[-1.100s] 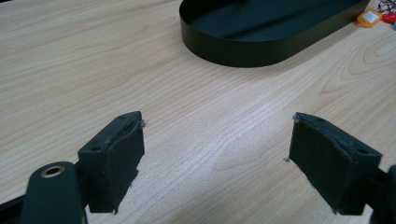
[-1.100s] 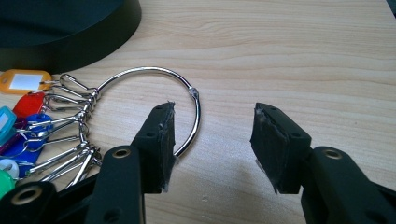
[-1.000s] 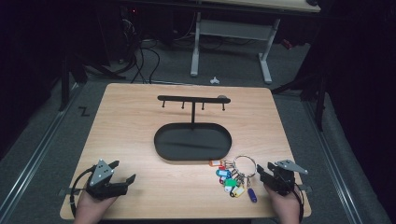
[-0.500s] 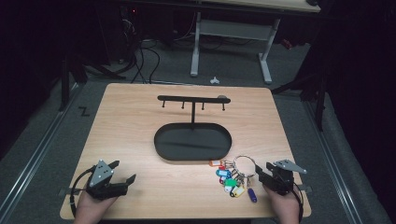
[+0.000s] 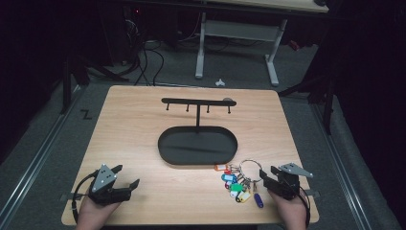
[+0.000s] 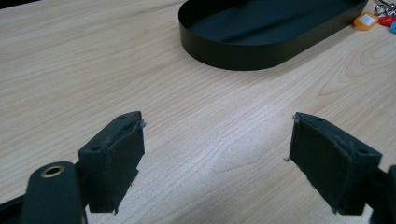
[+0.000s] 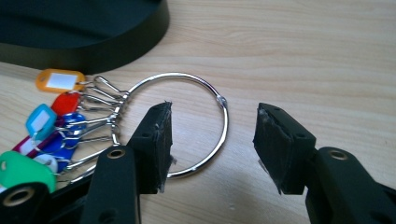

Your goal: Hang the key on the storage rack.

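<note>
**Right tool straddling key ring, no grip yet**

Right tool point(image 7: 212, 135), lower right of the high view, jaws apart around the near arc of the key ring point(image 7: 224, 126), probably lining up a pinch on bare wire clear of the coloured tags point(image 7: 42, 119). Ring lies flat on the desk point(image 5: 143, 115) beside the black oval tray point(image 5: 197, 145); hook stand point(image 5: 197, 102) above it. Left tool point(image 6: 215, 163), lower left, open, empty, parked clear.

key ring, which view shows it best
The right gripper view: the key ring lies large between the open right gripper, its wire and tags sharp. The high view shows it small; the left gripper view catches just tags at its corner.
</note>
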{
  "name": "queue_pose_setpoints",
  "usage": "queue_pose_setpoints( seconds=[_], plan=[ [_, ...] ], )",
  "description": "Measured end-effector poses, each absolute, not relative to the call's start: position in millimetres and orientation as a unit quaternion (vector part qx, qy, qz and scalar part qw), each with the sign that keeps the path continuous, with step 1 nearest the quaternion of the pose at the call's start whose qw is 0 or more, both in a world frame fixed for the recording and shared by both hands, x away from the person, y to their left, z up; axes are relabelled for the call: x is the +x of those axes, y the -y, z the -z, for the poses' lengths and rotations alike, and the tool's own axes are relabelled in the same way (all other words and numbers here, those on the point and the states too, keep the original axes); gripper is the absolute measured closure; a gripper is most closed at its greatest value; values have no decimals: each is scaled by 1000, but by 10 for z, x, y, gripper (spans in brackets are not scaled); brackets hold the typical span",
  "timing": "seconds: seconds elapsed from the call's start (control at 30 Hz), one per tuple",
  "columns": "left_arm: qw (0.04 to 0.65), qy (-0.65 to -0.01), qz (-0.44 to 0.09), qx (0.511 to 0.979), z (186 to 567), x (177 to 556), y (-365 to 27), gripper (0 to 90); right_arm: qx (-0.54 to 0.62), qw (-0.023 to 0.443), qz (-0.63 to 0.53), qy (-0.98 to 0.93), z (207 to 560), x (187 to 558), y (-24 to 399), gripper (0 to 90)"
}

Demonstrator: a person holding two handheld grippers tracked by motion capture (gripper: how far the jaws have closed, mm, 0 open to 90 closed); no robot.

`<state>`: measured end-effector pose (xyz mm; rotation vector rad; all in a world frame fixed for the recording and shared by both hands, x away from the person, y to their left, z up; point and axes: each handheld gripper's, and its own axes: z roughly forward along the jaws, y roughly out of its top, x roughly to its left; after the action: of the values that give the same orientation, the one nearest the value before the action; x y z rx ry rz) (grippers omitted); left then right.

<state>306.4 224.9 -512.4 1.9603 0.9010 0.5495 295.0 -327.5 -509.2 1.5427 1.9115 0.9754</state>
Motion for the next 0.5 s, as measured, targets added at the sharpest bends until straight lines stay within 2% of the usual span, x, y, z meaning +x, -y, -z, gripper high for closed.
queue_pose_setpoints(
  seconds=[0.5],
  plan=[
    [439, -369, -220, 789, 5106, 3050, -2269, 206, 501, 228, -331, -767, 4922, 3135, 3008, 487]
  ],
)
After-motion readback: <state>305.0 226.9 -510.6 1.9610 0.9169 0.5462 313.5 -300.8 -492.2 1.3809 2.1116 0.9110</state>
